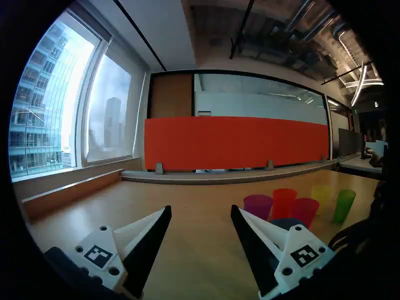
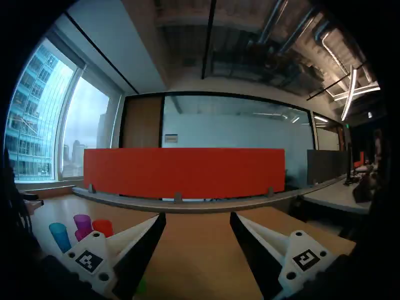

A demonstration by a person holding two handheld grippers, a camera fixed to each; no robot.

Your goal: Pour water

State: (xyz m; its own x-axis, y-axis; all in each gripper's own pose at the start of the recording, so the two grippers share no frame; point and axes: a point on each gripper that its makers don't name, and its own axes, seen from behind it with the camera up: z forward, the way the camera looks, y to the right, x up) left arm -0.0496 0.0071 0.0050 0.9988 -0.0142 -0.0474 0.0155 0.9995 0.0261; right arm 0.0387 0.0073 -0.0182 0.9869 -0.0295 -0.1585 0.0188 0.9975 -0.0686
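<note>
Several coloured plastic cups stand in a cluster on the wooden table. In the left gripper view they sit to the right of the fingers: a purple cup (image 1: 258, 205), a red cup (image 1: 284, 200), a pink cup (image 1: 305, 210), a yellow cup (image 1: 322, 195) and a green cup (image 1: 344, 205). My left gripper (image 1: 200, 209) is open above the table with nothing between its fingers. The right gripper view has a blue cup (image 2: 60, 236), a purple cup (image 2: 82, 222) and a red cup (image 2: 102, 227) at its lower left. My right gripper (image 2: 197, 216) is open too and holds nothing.
A long orange divider (image 1: 235, 142) on a grey rail closes the table's far edge. Large windows (image 1: 50, 115) line the left side. Another desk (image 2: 335, 197) with dark objects stands to the right. Bare wooden tabletop (image 1: 200, 235) lies ahead of both grippers.
</note>
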